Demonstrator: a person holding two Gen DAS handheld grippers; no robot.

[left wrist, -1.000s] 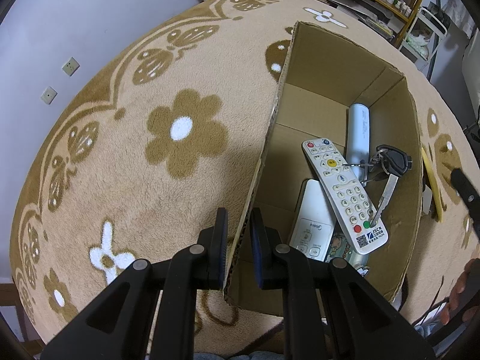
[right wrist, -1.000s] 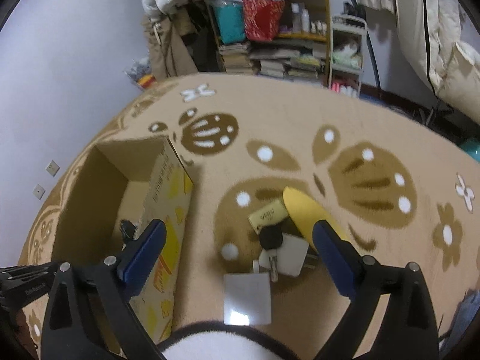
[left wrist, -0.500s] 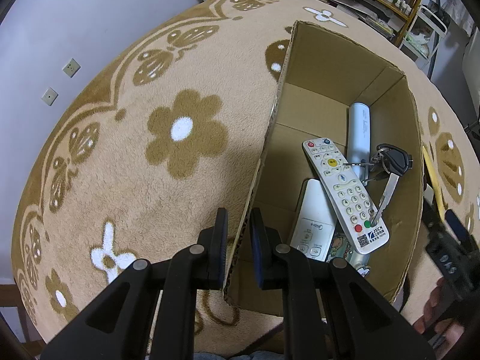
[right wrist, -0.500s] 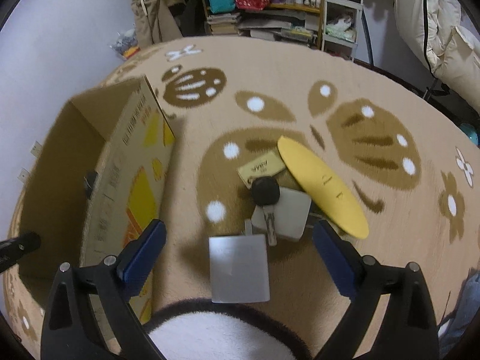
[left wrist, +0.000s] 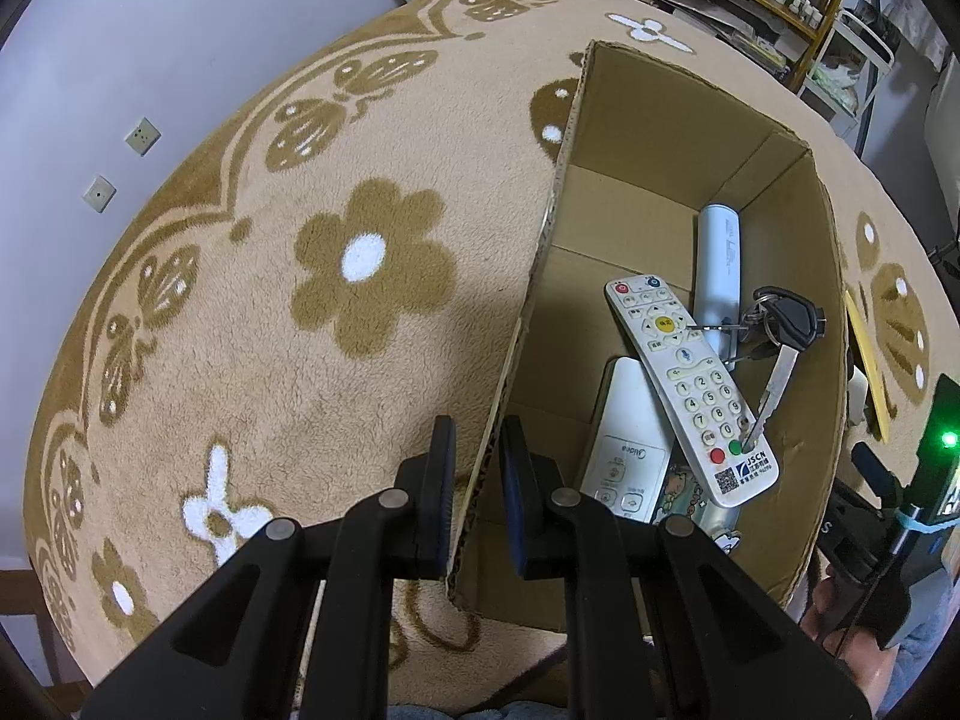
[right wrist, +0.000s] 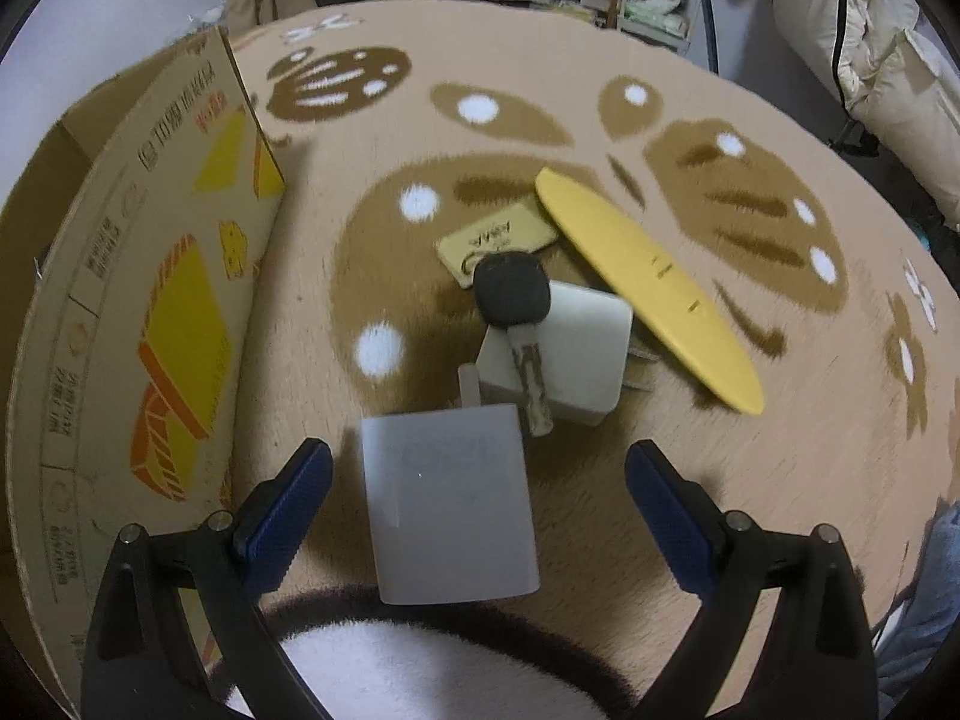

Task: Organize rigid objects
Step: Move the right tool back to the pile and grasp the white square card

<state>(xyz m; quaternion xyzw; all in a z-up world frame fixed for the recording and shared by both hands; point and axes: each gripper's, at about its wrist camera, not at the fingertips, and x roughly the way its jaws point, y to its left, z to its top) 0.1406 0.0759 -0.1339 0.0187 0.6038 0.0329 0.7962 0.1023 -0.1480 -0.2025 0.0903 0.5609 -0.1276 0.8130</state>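
Left wrist view: left claw points steeply down, pinched tight on cardboard box near wall | remote, keys lie inside box | right claw angled down, spread wide, holding nothing, straddling grey square block on carpet beside box
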